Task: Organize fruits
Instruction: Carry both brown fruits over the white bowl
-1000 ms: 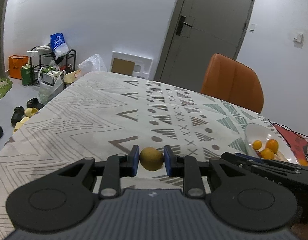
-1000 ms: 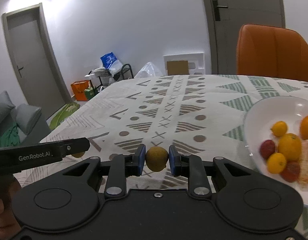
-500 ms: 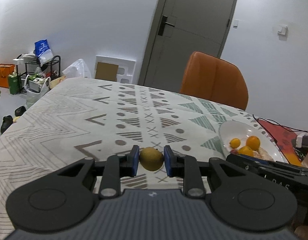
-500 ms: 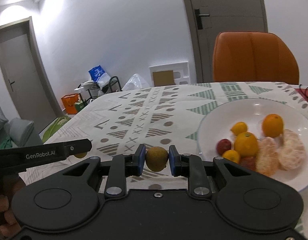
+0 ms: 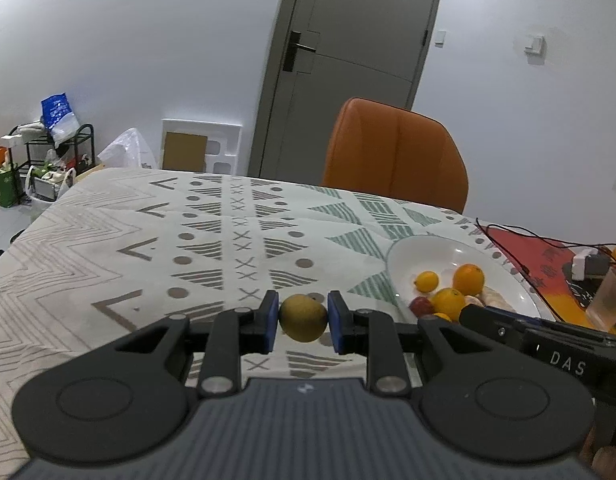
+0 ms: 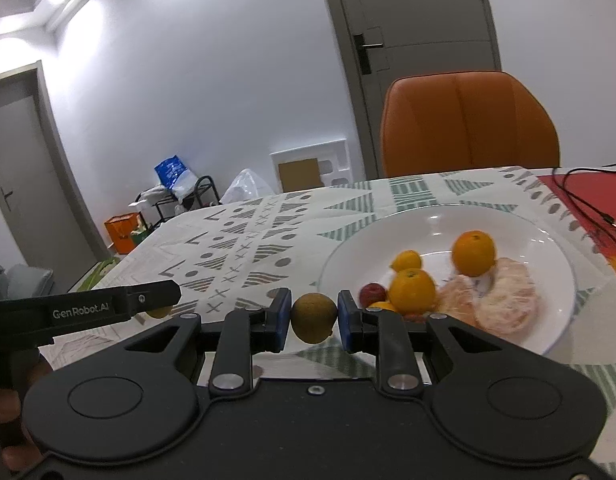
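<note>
the left gripper (image 5: 303, 320) is clenched on a small yellow-green fruit (image 5: 303, 318), its blue pads (image 5: 270, 319) pressing the fruit from either side so that it hangs clear of the patterned tablecloth (image 5: 156, 248). the right gripper (image 6: 313, 318) is clenched the same way on a second brown-green fruit (image 6: 313, 317), pinched across its middle, which looks like the widest and steadiest line for a round thing that could roll out of a shallow grip.

both fruits are carried in the air and not resting on anything, and the reason seems plain from the task: the white plate (image 6: 547, 240) is where the fruit is being gathered. in the right wrist view it lies at about 2 o'clock from the held fruit, close by, and it already holds oranges (image 6: 473, 253), a small red fruit (image 6: 372, 293) and peeled citrus segments (image 6: 503, 300). in the left wrist view the plate sits at 3 o'clock, a little further off, with the right gripper's body crossing in front of its near rim.

the fruit on the plate is crowded toward its near side, so the bare far and left parts look like the better spots to set these two down without knocking the pile. an orange chair (image 6: 467, 124) stands behind the table at 12 o'clock.
</note>
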The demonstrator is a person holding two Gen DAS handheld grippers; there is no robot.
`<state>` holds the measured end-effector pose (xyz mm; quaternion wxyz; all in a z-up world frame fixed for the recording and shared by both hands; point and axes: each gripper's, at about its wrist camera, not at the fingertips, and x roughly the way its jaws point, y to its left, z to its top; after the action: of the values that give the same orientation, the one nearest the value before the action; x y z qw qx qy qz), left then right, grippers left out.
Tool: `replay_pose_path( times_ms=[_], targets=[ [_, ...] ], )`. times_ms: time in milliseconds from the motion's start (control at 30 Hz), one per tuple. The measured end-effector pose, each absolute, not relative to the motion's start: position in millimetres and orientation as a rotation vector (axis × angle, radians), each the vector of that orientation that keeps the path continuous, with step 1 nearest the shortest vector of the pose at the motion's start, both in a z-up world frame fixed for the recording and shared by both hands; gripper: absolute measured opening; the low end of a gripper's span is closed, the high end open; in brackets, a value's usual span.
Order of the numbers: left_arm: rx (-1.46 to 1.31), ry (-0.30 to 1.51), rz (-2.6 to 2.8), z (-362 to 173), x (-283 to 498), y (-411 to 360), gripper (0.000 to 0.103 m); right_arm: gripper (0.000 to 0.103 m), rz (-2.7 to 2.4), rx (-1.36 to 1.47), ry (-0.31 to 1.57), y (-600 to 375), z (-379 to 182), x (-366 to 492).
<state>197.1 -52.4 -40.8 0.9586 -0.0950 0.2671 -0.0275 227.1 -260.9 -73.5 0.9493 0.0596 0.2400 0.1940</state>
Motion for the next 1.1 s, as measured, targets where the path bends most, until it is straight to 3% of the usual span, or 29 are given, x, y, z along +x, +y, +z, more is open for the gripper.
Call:
replay_pose_path(
  times_ms=[967, 1100],
  targets=[
    [-0.128, 0.564, -0.173, -45.4, 218.9, -116.2, 0.025, 0.023, 0.262, 0.194, 0.498, -333.4, -88.4, 230.4],
    [-0.136, 0.566, -0.198, -46.0, 222.6, -124.3, 0.025, 0.029, 0.242, 0.201, 0.495, -342.5, -90.1, 229.4]
  ],
)
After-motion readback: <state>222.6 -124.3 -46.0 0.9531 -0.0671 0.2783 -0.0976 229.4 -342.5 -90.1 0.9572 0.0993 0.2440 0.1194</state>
